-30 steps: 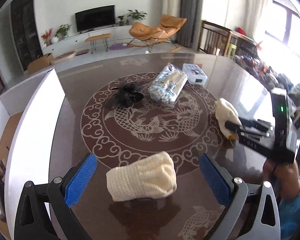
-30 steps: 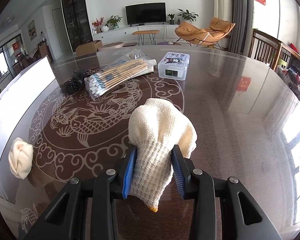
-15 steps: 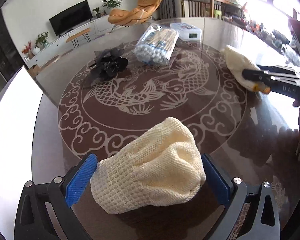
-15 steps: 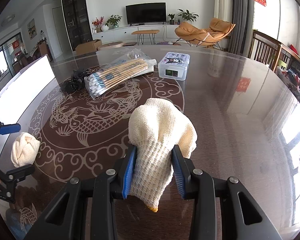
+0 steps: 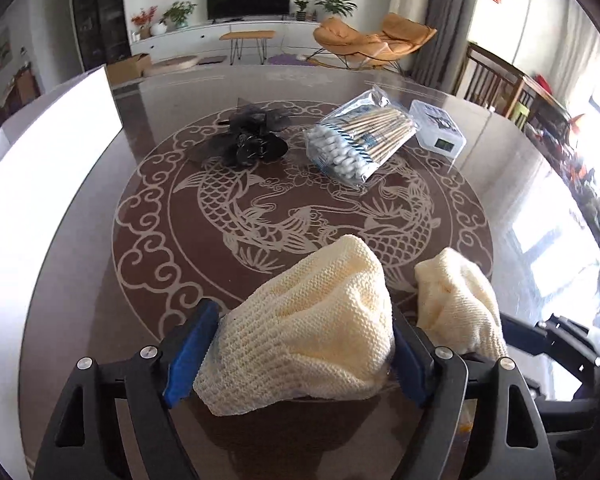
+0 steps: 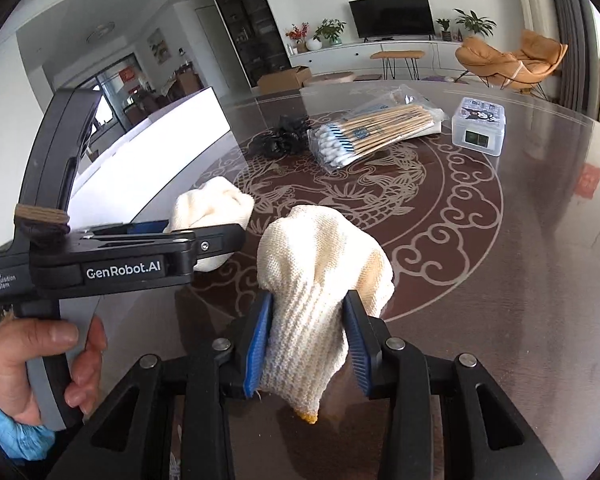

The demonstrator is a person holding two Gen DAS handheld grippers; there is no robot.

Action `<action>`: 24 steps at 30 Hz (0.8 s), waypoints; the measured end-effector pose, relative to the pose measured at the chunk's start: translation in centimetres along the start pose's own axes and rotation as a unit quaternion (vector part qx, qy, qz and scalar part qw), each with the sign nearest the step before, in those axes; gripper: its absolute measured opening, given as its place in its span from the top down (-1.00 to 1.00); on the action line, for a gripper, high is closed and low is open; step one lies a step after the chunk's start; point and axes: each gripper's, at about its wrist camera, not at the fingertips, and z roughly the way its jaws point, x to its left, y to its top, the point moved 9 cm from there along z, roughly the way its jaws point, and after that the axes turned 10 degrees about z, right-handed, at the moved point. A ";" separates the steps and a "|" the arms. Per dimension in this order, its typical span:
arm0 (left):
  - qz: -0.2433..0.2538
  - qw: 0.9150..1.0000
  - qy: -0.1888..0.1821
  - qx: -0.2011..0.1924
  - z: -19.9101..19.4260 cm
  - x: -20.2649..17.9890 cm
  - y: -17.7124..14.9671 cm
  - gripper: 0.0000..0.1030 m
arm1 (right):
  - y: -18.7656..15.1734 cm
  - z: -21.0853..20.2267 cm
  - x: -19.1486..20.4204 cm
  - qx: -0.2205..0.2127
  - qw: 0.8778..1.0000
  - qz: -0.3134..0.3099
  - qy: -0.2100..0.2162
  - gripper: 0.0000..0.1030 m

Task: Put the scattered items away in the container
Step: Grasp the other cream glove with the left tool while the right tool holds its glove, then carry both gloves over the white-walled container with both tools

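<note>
Two cream knitted gloves lie on the dark patterned table. My left gripper (image 5: 304, 316) points steeply down over one glove (image 5: 308, 332); its jaws are closing and both blue pads (image 5: 192, 356) touch the glove's sides. That glove (image 6: 208, 208) also shows in the right wrist view, behind the left gripper's black body. My right gripper (image 6: 309, 300) has the other glove (image 6: 320, 280) between its pads; its jaws are opening, with the pads still against the knit. This second glove (image 5: 456, 308) sits just right of the first. The white container (image 5: 40, 168) stands at the table's left edge.
A bag of cotton swabs (image 5: 356, 140), a black crumpled bow-like item (image 5: 252, 140) and a small clear box (image 5: 438, 130) lie on the far half of the table (image 5: 260, 216). A hand (image 6: 28, 360) holds the left gripper's handle. Chairs and a TV unit stand beyond.
My left gripper dropped onto its glove and its jaws narrowed from wide open to the glove's sides. It came close beside the right gripper, whose jaws widened a little.
</note>
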 end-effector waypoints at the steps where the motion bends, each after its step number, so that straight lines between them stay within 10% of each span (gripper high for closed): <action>1: 0.015 1.000 0.003 0.000 0.0 0.2 -0.2 -0.55 | -0.1 -0.1 0.0 0.004 1.000 -0.001 0.002 0.15; 13: 0.106 0.993 0.048 -0.004 0.6 0.9 -1.9 -0.87 | -0.5 0.9 0.8 -0.004 0.997 -0.053 -0.063 -0.10; 24: 0.030 1.000 0.003 0.002 1.4 2.6 -2.7 -1.00 | -0.9 1.8 0.8 0.003 0.990 -0.082 -0.116 -0.12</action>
